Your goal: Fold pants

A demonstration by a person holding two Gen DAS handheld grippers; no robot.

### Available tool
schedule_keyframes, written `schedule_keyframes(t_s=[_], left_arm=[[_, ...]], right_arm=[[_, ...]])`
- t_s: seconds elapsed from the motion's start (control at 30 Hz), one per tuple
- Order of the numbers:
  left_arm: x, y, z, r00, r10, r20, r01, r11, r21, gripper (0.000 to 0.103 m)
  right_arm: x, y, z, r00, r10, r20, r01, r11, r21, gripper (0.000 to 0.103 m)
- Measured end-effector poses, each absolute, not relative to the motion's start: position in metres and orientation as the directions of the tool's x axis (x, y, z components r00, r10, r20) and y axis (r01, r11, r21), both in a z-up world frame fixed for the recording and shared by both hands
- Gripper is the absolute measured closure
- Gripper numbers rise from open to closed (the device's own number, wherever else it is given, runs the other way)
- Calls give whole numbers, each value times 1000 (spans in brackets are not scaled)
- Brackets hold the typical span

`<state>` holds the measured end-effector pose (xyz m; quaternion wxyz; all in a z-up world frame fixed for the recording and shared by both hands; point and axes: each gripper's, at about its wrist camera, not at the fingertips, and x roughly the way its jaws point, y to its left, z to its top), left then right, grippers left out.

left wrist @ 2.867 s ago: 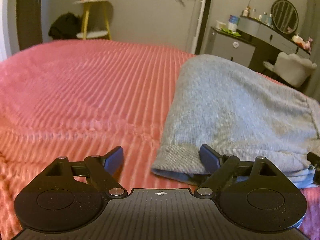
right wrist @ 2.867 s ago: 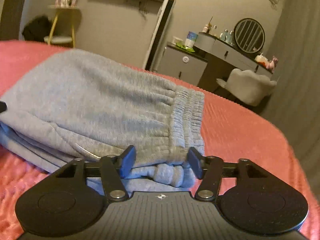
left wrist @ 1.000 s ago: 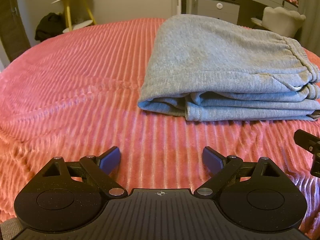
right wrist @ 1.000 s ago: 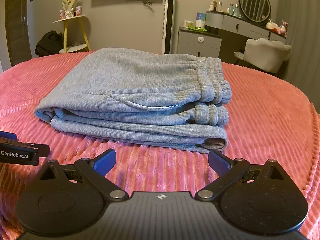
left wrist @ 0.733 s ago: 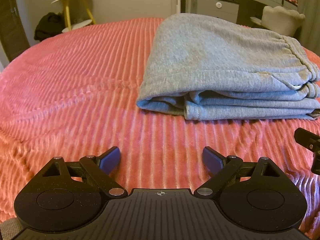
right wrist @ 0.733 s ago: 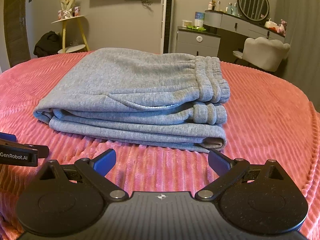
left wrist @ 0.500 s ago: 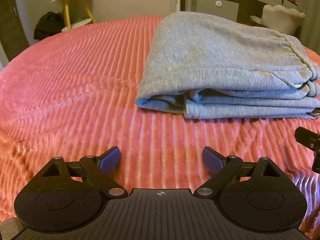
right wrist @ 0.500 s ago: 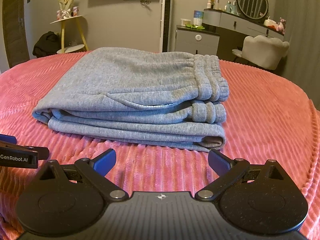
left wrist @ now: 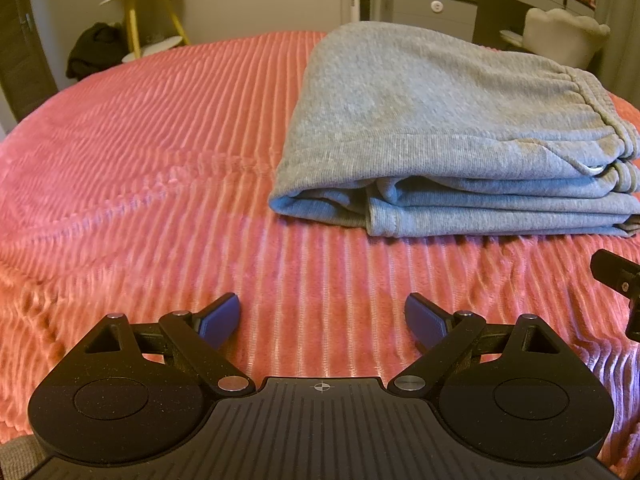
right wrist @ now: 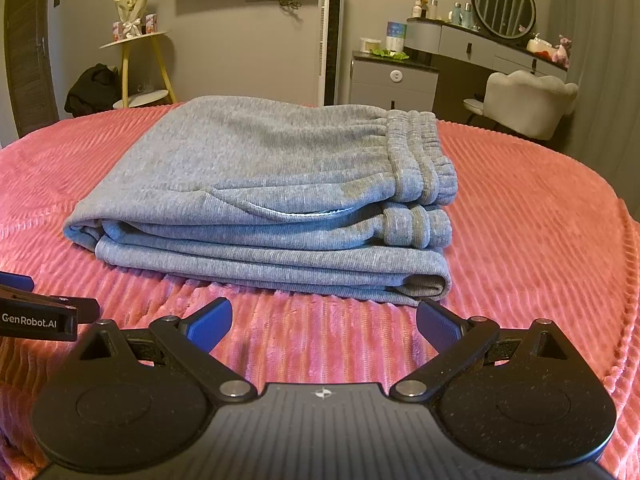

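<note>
The grey pants (left wrist: 440, 128) lie folded in a thick stack on the pink ribbed bedspread (left wrist: 140, 152). In the right wrist view the pants (right wrist: 272, 184) show stacked layers, with the elastic waistband at the right end. My left gripper (left wrist: 322, 320) is open and empty, low over the bedspread, short of the stack's left corner. My right gripper (right wrist: 324, 322) is open and empty, just in front of the stack's near edge. Part of the left gripper shows at the left edge of the right wrist view (right wrist: 36, 314).
The bedspread (right wrist: 540, 240) drops off at the right edge of the bed. Beyond the bed stand a yellow side table (right wrist: 136, 68), a grey cabinet (right wrist: 392, 80), a vanity with a round mirror (right wrist: 504, 4) and a white chair (right wrist: 528, 100).
Both grippers have drawn back from the folded pants, which they had closely framed 2.9 s ago. Over the last second they have barely moved. Both stay open.
</note>
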<state>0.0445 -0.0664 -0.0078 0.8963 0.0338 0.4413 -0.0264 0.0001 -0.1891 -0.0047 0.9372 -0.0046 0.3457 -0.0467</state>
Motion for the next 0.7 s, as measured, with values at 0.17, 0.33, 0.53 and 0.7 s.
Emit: schedule_keyframes(t_s=[0.17, 0.33, 0.53, 0.7], left_arm=[[44, -66, -8, 609, -17, -793, 77, 996, 38, 9], [44, -66, -8, 609, -18, -793, 78, 996, 38, 9], [44, -66, -8, 610, -18, -792, 78, 996, 37, 9], [45, -67, -9, 614, -19, -789, 80, 996, 38, 9]], right_arm=[[0, -190, -5, 757, -89, -647, 85, 996, -38, 4], [0, -190, -5, 757, -89, -647, 85, 996, -38, 4], [0, -190, -4, 757, -89, -647, 84, 996, -38, 4], [0, -190, -5, 759, -89, -646, 84, 996, -39, 4]])
